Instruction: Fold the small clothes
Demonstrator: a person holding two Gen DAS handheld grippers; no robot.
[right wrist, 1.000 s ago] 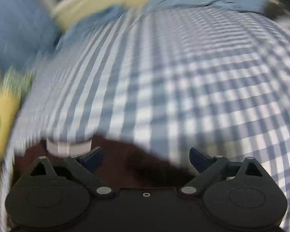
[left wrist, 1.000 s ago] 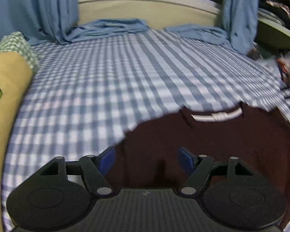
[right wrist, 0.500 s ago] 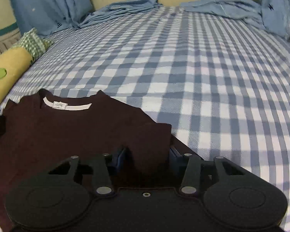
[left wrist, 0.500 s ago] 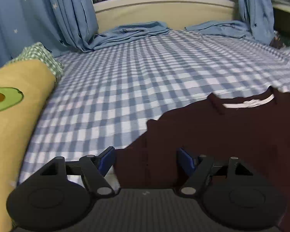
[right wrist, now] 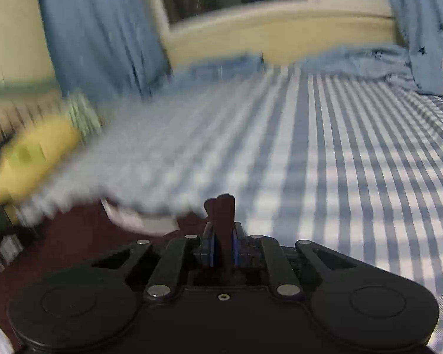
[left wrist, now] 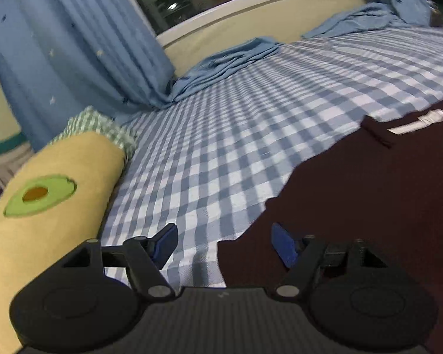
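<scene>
Two grippers are working over one bed: the left gripper (left wrist: 223, 243) is hanging with its blue pads (left wrist: 283, 244) wide apart, the edge of the shirt (left wrist: 369, 206) lying between them but untouched, while the right gripper (right wrist: 223, 247) has just been closing and is now pinching a fold of the same shirt (right wrist: 223, 215), a dark tab of cloth sticking up past its tips. One maroon shirt is lying flat on the checked sheet (left wrist: 251, 118), filling the 3 to 5 o'clock part of the left view. Its one white-lined collar (left wrist: 422, 119) is sitting at 2 o'clock, so the neck is pointing away toward the window and the long axis is running from the near edge to the far end. One yellow bolster (left wrist: 50, 206) with one avocado patch is lying at 9 o'clock. Two blue curtains (left wrist: 73, 44) are hanging at 11 and 1 o'clock, their hems pooling on the sheet. The right view is blurring heavily on its left half.
</scene>
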